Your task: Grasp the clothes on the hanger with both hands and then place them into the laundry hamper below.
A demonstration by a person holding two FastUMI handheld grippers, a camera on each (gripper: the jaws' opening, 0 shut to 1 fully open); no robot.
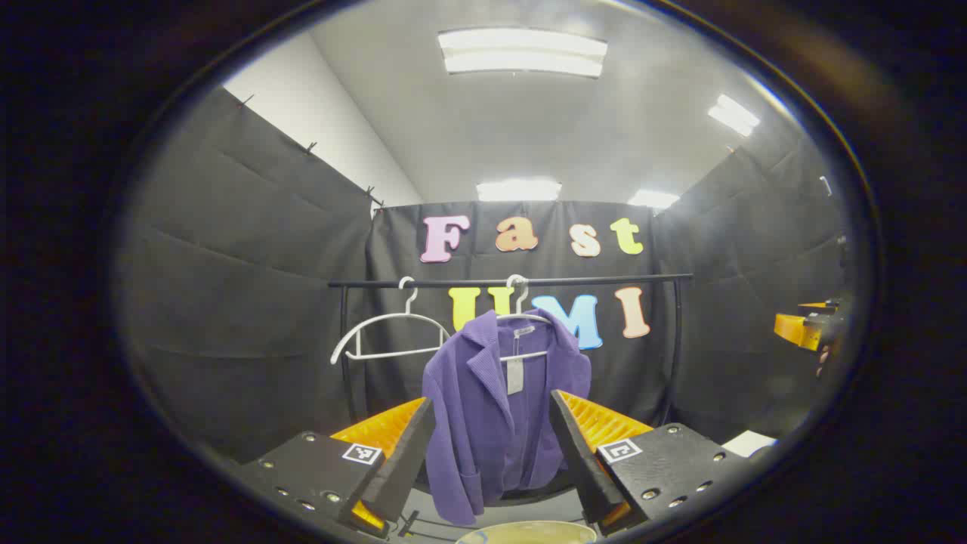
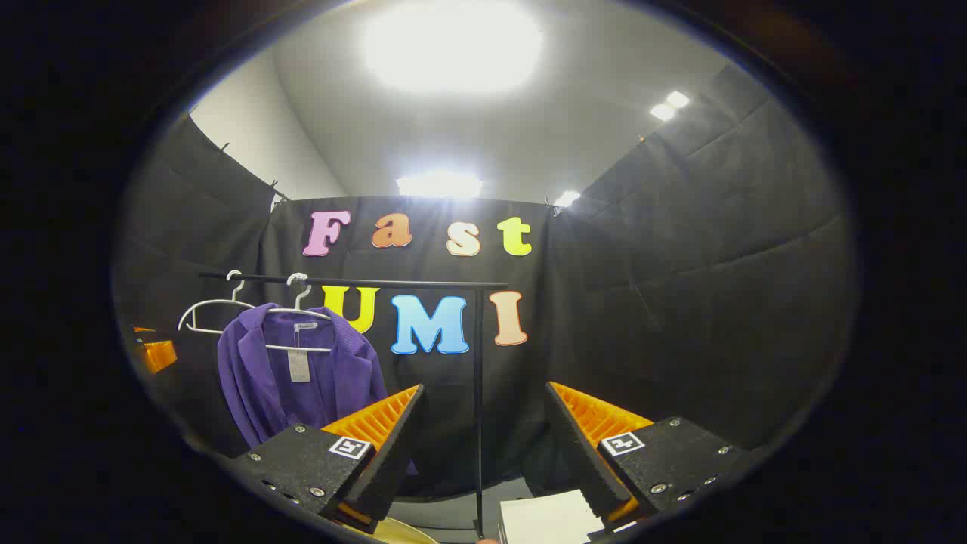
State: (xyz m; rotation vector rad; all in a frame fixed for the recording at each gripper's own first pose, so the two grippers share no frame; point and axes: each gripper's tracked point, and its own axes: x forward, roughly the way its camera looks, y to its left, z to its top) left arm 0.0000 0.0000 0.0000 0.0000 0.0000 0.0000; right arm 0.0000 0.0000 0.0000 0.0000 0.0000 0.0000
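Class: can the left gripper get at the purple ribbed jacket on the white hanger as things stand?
Probably yes. The left gripper is open and the purple ribbed jacket hangs straight ahead between its fingers, nothing in between, though some way off.

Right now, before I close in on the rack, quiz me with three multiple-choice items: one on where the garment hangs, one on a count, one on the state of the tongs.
1. Where is the purple jacket?
A. in the hamper
B. on a white hanger on the black rail
C. held in the left tongs

2. How many white hangers are on the rail?
A. one
B. two
C. four

3. What state are the left tongs and right tongs in?
A. both open, holding nothing
B. both shut on the jacket
C. left shut, right open

Answers:
1 B, the jacket drapes from the hanger hooked over the rail.
2 B, a bare hanger hangs beside the jacket's.
3 A, each pair's fingers stand wide apart, short of the jacket.
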